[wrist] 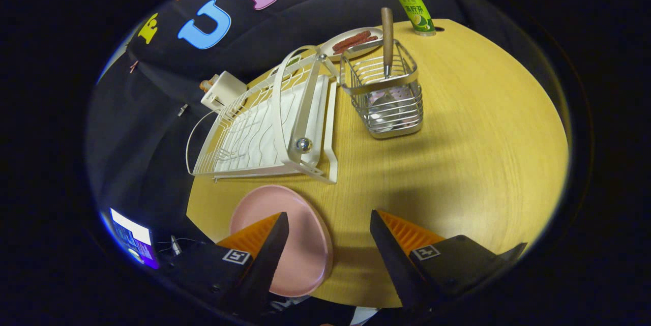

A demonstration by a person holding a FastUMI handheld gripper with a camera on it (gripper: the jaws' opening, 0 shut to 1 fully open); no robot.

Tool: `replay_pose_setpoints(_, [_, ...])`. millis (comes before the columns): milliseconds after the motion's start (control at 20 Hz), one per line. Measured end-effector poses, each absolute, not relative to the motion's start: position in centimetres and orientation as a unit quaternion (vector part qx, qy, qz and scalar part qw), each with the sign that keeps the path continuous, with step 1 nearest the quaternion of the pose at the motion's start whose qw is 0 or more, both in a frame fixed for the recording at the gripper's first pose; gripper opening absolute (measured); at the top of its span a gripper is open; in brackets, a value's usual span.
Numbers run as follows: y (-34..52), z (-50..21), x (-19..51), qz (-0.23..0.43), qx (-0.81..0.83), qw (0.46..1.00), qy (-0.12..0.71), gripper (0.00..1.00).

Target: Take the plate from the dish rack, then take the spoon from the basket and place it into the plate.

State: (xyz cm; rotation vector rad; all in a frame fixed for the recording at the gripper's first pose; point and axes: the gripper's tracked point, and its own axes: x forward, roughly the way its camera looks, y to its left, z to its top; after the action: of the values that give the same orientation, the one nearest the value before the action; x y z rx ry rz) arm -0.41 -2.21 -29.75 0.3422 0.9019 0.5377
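Between and just under the spread fingers of the gripper point(329, 219), holding nothing, pink plate point(300, 244) lies flat on the wooden table point(483, 138). Beyond: white dish rack point(264, 122); wire basket point(389, 94) with wooden-handled spoon point(387, 41) upright; farther, sausage plate point(353, 41), green bottle point(416, 10).

On the table point(473, 127), the plate point(300, 244) lies before the rack point(264, 122); the basket point(389, 97), right of the rack, holds the spoon point(387, 41); a bottle point(416, 10) stands behind.

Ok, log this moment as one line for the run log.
gripper: open, empty | pink plate: on table, out of dish rack | spoon: upright in basket | next: fetch spoon
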Motion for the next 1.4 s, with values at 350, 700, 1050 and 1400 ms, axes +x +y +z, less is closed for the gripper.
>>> replay_pose_setpoints(350, [-8.9,-20.8,4.8,0.24,0.058,0.936,0.25,0.99])
replay_pose_setpoints(700, [-9.5,-15.9,11.6,0.223,0.019,0.961,0.161,0.99])
replay_pose_setpoints(1050, [-9.0,-16.8,19.3,0.182,0.041,0.968,0.166,0.99])
replay_pose_setpoints(1400, [-7.7,-21.0,23.6,0.17,0.068,0.959,0.217,0.98])
